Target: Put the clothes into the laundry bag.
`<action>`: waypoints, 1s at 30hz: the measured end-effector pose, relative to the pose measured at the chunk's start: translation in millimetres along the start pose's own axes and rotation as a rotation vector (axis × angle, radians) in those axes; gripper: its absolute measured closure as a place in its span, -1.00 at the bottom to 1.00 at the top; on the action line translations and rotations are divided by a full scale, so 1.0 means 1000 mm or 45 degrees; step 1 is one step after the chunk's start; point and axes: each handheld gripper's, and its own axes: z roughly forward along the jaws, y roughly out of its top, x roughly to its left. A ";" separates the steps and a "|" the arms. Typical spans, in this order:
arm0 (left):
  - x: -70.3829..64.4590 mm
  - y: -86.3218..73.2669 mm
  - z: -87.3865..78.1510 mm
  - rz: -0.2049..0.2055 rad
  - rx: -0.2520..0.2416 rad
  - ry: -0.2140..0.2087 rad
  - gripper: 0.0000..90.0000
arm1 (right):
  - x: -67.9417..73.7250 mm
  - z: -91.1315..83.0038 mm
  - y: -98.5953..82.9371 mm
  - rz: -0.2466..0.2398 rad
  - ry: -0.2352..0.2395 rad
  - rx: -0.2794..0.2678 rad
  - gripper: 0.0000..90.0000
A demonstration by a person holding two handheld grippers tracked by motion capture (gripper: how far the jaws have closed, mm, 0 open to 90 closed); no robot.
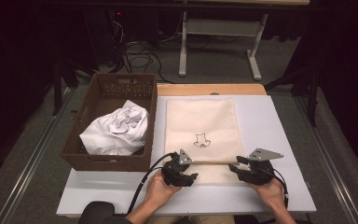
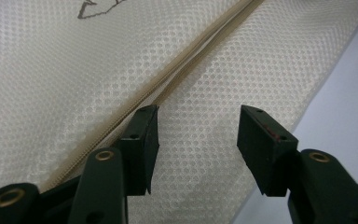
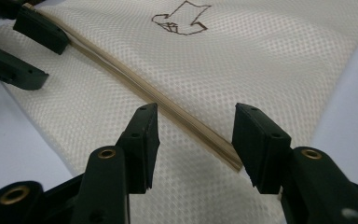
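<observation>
A cream mesh zip bag [image 1: 201, 128] lies flat on the white table, with a small line drawing [image 1: 202, 140] on it and a tan zipper [image 1: 214, 163] across its near end. My left gripper [image 1: 189, 168] is open at the zipper's left end; in the left gripper view [image 2: 198, 149] its jaws straddle mesh [image 2: 205, 93] just beside the zipper [image 2: 186, 70]. My right gripper [image 1: 238, 165] is open at the zipper's right end; in the right gripper view [image 3: 196, 140] the zipper [image 3: 168, 105] runs between its jaws. The left gripper's fingers [image 3: 25, 51] show far off there.
A brown wicker basket [image 1: 81, 158] at the table's left holds crumpled white cloth [image 1: 116, 130]. The white table surface [image 1: 270, 140] extends right of the bag. A wooden strip [image 1: 209, 88] lines the far edge. Cables and a stand's legs are on the floor beyond.
</observation>
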 end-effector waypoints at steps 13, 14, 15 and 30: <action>-0.003 -0.005 0.006 0.045 -0.019 0.017 0.00 | 0.032 0.041 0.031 -0.205 -0.011 0.003 0.19; -0.003 -0.005 0.006 0.047 -0.019 0.017 0.00 | 0.034 0.043 0.032 -0.205 -0.010 0.023 0.20; -0.003 -0.005 0.006 0.047 -0.019 0.015 0.00 | 0.035 0.045 0.033 -0.205 -0.007 0.046 0.20; 0.007 -0.005 0.008 0.072 -0.050 0.023 0.02 | 0.031 0.073 0.042 -0.088 -0.003 0.232 0.26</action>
